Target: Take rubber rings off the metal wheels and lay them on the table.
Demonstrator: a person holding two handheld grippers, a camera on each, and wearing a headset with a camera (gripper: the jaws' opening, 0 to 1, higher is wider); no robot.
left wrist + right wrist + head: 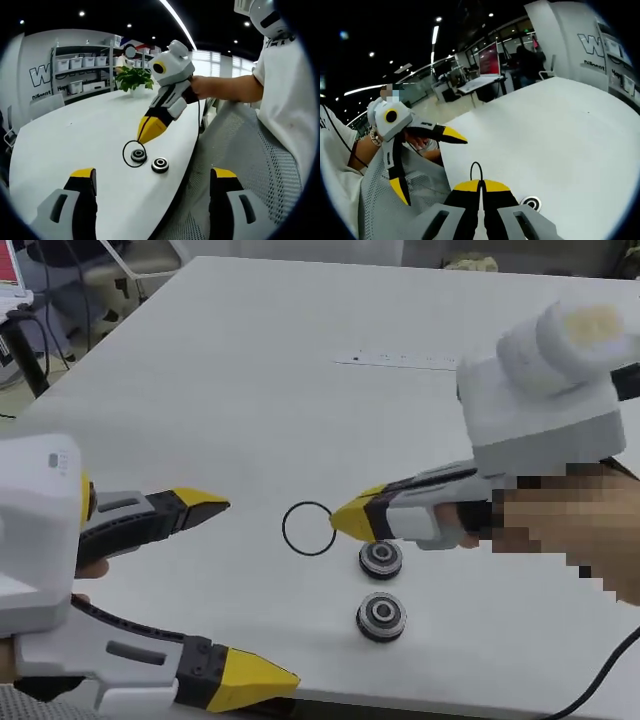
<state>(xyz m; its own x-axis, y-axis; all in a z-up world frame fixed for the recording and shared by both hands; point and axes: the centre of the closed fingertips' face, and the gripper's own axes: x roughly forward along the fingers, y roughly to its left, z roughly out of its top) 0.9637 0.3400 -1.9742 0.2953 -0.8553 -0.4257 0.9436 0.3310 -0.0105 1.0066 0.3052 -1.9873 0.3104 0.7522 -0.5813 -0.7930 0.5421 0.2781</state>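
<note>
The white worktop (300,360) takes up most of the head view. At 8 o'clock in that view the left claw (260,592) is spread wide. Its two yellow-tipped jaws are well apart and nothing sits between them.

The right claw (345,520) reaches in from 3 o'clock with its jaws pressed together, pinching the rubber ring (283,528) at the ring's 3 o'clock edge. In the right gripper view the jaws meet with no gap, and the rubber ring (476,170) rises from between their tips as a thin black loop.

Two small dark-rimmed wheels stand on the worktop, apart from each other. The first metal wheel (381,559) is just at 5 o'clock of the right claw's tip. The second metal wheel (381,617) is at 6 o'clock of the first.

The rubber ring is off both wheels, at 9 o'clock of the claw tip. It may rest on the worktop or hang just above it; the views do not settle this.
</note>
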